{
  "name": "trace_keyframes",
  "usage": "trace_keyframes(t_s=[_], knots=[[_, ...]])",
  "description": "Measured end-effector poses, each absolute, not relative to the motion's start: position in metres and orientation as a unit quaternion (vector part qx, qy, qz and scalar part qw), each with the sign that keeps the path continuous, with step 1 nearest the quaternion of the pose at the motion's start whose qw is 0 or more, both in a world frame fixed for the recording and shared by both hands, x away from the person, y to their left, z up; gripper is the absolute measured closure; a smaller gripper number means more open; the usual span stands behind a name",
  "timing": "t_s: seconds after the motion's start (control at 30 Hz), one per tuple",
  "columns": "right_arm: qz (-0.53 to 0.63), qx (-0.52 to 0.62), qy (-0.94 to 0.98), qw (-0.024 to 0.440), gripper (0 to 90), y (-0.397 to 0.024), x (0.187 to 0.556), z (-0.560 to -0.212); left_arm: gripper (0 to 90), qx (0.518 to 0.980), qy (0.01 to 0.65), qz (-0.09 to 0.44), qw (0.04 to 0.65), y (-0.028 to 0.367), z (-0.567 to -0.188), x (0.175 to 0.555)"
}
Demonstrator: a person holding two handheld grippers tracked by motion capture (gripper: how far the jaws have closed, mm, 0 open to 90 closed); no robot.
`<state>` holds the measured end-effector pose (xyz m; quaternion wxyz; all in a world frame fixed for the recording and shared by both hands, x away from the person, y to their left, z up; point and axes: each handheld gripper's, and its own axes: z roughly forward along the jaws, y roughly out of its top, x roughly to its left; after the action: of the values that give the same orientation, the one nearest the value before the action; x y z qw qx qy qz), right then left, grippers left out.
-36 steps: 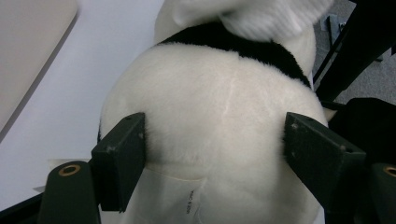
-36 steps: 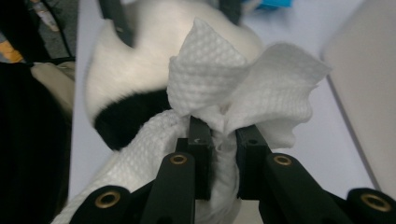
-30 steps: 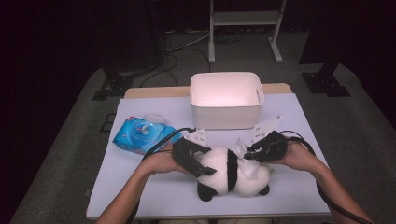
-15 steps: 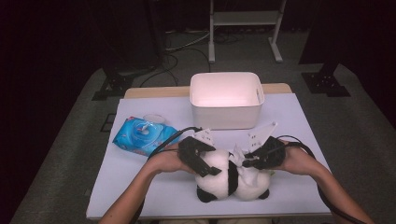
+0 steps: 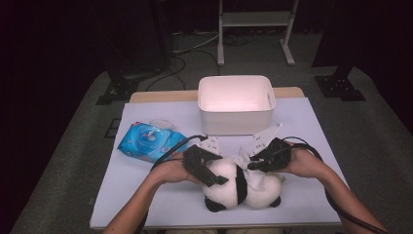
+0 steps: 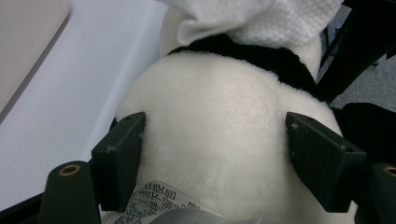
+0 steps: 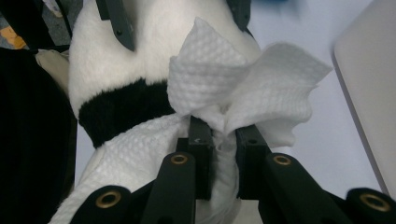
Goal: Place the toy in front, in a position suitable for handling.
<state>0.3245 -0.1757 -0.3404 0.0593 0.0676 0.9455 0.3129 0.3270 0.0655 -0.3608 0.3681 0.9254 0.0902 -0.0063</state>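
L tool [image 5: 207,168] closing on panda [image 5: 229,187], R tool [image 5: 255,163] pinching wipe [image 5: 246,158]

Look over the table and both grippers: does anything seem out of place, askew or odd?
Nothing spilled or damaged. The panda lies on its side, clamped by the left gripper. The right gripper pinches a crumpled wipe against it. The wipes pack lies askew, its lid open.

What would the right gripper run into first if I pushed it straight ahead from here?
The right gripper, shut on the white wipe, points at the plush panda. Pushed on, it would likely press the wipe into the panda's black band, then meet the left gripper clamping the panda's far side.
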Motion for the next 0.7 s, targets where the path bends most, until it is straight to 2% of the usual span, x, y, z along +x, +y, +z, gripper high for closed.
trace_keyframes(t_s=[0.33, 0.57, 0.7], knots=[[0.330, 0.116, 0.935, 0.064, 79.3, -0.220, 0.320, -0.345, 23.8, 0.925, 0.087, -0.002, 0.370, 0.066, -0.361, 0.326], [0.318, 0.164, 0.932, 0.064, 79.2, -0.261, 0.316, -0.364, 23.7, 0.926, 0.084, 0.001, 0.369, 0.066, -0.360, 0.325], [0.320, 0.174, 0.930, 0.053, 79.2, -0.269, 0.316, -0.370, 23.7, 0.926, 0.081, 0.004, 0.370, 0.065, -0.359, 0.324]])
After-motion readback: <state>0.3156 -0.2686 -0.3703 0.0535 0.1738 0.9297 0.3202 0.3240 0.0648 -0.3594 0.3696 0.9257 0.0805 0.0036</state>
